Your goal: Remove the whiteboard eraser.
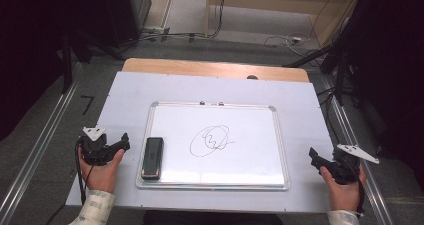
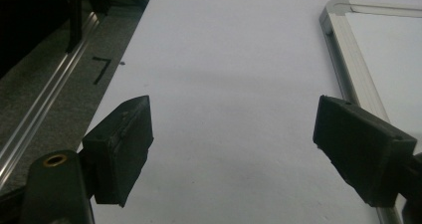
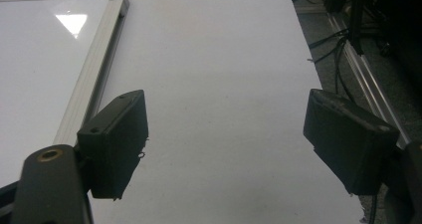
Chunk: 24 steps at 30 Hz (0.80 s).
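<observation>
The eraser [image 1: 152, 157] lay on the whiteboard's [image 1: 250, 177] near left edge, just right of the left claw [image 1: 121, 144] — open, empty. The right claw [image 1: 314, 158] hung open near the board's right side, well apart. A scribble [image 1: 210, 140] sat mid-board on the tabletop [image 1: 125, 95].

A whiteboard [image 1: 260, 135] with a black scribble [image 1: 211, 140] near its middle is laid flat on the white table [image 1: 130, 90], and a black eraser [image 1: 152, 157] is set on its left edge. The left gripper [image 1: 122, 141] is held just left of the board, near the eraser, while the right gripper [image 1: 314, 157] is held off the board's right edge.
</observation>
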Available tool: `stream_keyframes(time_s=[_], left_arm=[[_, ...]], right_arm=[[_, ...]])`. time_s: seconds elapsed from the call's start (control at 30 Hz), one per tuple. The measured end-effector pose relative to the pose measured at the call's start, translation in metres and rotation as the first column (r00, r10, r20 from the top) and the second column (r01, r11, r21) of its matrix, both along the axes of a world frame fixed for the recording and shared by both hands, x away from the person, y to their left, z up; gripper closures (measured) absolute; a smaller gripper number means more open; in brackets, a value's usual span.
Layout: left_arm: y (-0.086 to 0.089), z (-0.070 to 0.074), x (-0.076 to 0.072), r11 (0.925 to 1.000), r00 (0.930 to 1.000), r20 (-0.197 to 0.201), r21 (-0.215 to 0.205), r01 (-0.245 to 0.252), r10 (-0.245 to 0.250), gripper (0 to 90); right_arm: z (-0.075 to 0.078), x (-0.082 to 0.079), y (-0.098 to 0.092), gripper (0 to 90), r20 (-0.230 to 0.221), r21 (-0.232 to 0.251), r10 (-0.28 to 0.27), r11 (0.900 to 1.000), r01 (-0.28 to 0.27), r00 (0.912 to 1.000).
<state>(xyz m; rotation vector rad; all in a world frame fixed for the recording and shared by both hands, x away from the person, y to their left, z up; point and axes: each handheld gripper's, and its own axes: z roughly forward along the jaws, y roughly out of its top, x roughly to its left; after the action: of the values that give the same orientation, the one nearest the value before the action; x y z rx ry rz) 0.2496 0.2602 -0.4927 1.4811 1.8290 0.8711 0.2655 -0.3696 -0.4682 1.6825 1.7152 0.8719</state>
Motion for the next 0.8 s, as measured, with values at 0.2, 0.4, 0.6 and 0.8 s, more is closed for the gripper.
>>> stream_keyframes(time_s=[0.2, 0.4, 0.6, 0.8], left_arm=[[0.001, -0.001, -0.001, 1.0000, 1.0000, 0.004, 0.008, -0.005, 0.005, 16.5], [-0.001, 0.000, -0.002, 1.0000, 1.0000, 0.005, 0.004, 0.007, -0.007, 16.5], [-0.010, 0.002, -0.004, 0.9990, 0.9991, 0.010, -0.015, 0.041, -0.041, 16.2], [-0.017, 0.005, -0.005, 0.9979, 0.9981, 0.022, -0.030, 0.058, -0.057, 16.2]], right_arm=[[0.000, 0.000, -0.001, 16.5, 0.005, -0.008, -0.010, 1.000, 0.010, 0.9999], [-0.001, 0.001, 0.000, 16.6, 0.007, -0.017, -0.011, 1.000, 0.011, 0.9999], [-0.001, 0.001, -0.001, 16.7, 0.008, -0.015, -0.016, 1.000, 0.016, 0.9998], [-0.001, 0.001, -0.001, 16.6, 0.005, -0.020, -0.018, 1.000, 0.018, 0.9998]])
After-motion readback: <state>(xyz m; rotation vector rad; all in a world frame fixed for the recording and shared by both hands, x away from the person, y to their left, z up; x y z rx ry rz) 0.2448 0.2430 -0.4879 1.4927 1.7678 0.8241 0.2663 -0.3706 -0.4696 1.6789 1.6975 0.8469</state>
